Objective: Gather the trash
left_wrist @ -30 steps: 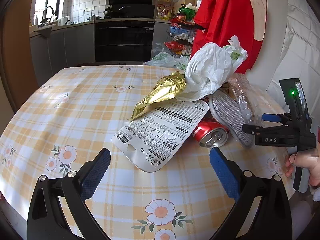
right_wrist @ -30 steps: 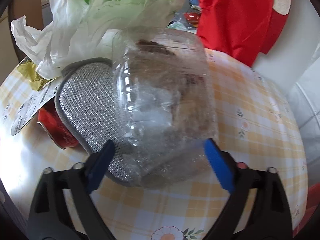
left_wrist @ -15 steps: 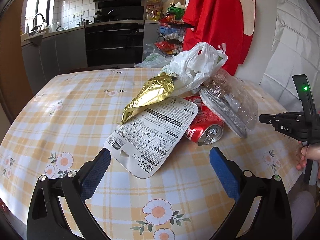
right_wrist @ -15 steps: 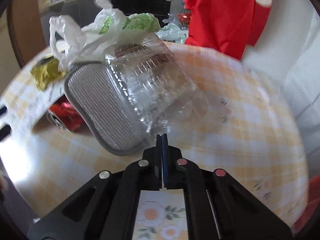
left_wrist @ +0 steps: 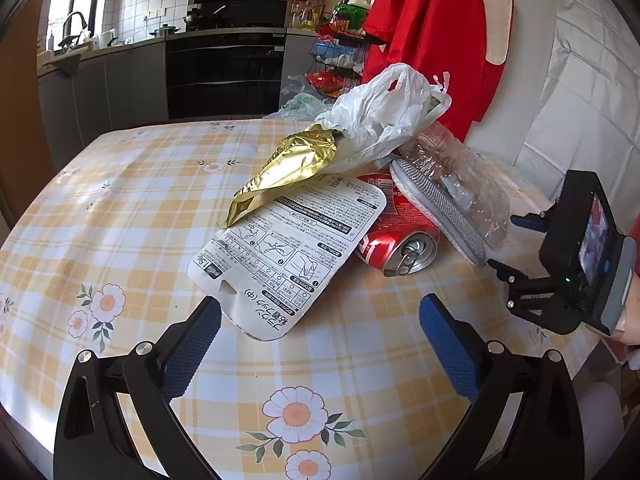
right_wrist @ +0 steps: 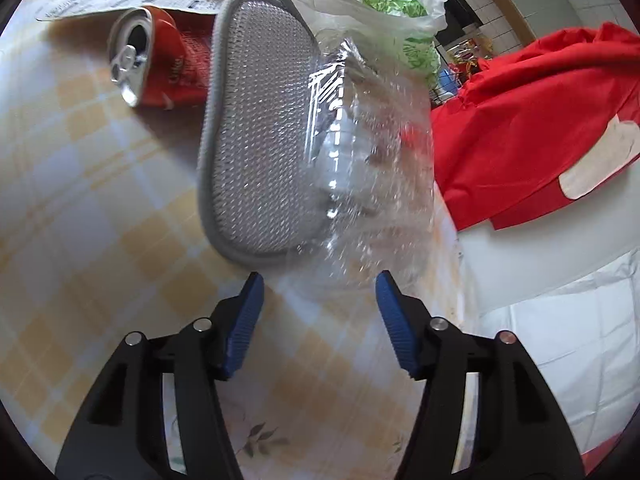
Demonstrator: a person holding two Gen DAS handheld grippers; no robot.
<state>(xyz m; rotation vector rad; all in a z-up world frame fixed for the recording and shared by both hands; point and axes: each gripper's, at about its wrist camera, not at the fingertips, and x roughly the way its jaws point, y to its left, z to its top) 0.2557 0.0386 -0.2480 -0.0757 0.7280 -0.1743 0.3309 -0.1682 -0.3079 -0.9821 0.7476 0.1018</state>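
The trash sits in one heap on my checked, flowered tablecloth (left_wrist: pixel 120 216). Nearest my right gripper (right_wrist: pixel 318 280) is a crumpled clear plastic container (right_wrist: pixel 372 168), lying at twelve o'clock just beyond the blue pads. Touching its left side, at eleven o'clock, is a grey mesh pad (right_wrist: pixel 260 144). Further out at ten o'clock lies a crushed red can (right_wrist: pixel 160 64) on its side, its open end toward me. My right gripper's jaws are opening, partly spread, with nothing between them; the container's near edge is just ahead of the tips.

From my left gripper (left_wrist: pixel 320 320), the heap is at twelve to one o'clock. A white printed package card (left_wrist: pixel 288 248) lies closest, its lower edge near the left pad. A gold foil wrapper (left_wrist: pixel 288 168) rests on its far end, with a white plastic bag (left_wrist: pixel 384 116) behind. My left jaws stand wide apart, empty. A red garment (left_wrist: pixel 436 36) hangs beyond, at one o'clock.
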